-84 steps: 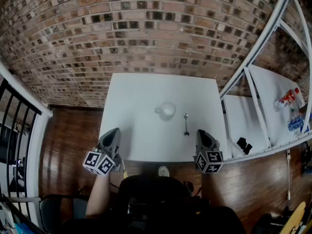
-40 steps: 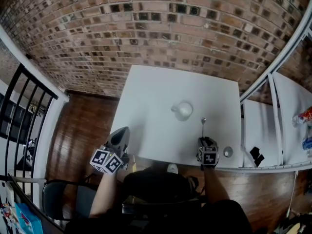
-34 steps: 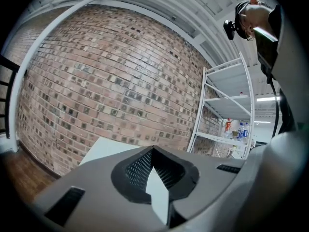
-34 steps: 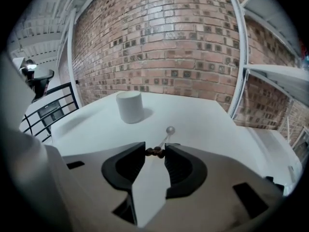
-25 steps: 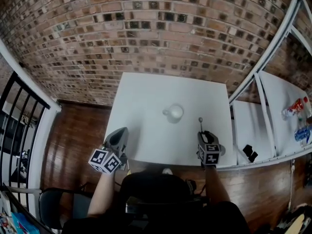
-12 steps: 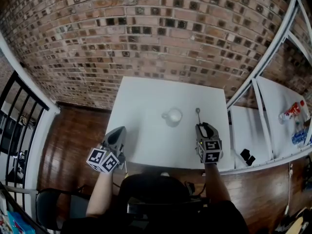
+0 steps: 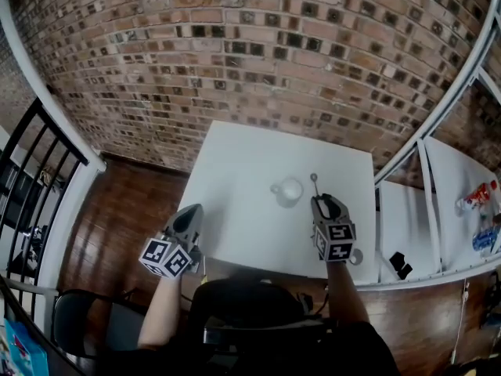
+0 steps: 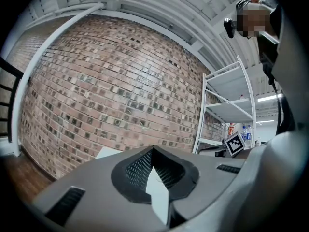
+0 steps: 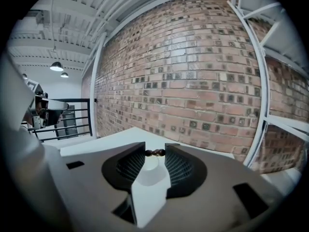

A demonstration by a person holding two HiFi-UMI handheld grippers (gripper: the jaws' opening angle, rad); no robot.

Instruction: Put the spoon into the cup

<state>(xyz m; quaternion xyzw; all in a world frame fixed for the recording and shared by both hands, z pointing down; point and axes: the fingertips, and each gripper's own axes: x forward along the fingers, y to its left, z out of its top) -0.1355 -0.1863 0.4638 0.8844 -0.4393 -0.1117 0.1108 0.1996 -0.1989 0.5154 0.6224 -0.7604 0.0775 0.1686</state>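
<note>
A white cup (image 7: 288, 189) stands near the middle of the white table (image 7: 235, 171). My right gripper (image 7: 320, 201) hangs just right of it, shut on the handle of the metal spoon (image 7: 314, 182). The spoon sticks out ahead of the jaws, level with the cup and clear of the table. In the right gripper view the spoon (image 9: 155, 152) crosses between the jaw tips of that gripper (image 9: 155, 152), with the table beyond. My left gripper (image 7: 188, 216) waits at the table's near left edge. In the left gripper view its tips (image 8: 153, 150) meet with nothing between them.
A brick wall (image 7: 235, 45) rises behind the table. A white shelf rack (image 7: 438, 186) with bottles (image 7: 476, 196) stands at the right, and a black railing (image 7: 31, 171) at the left over wood floor. A small round grey object (image 7: 356, 256) lies at the table's near right corner.
The right gripper came forward, closed on the spoon that lay on the table, and has lifted it toward the cup. The left gripper has stayed at the near left edge.
</note>
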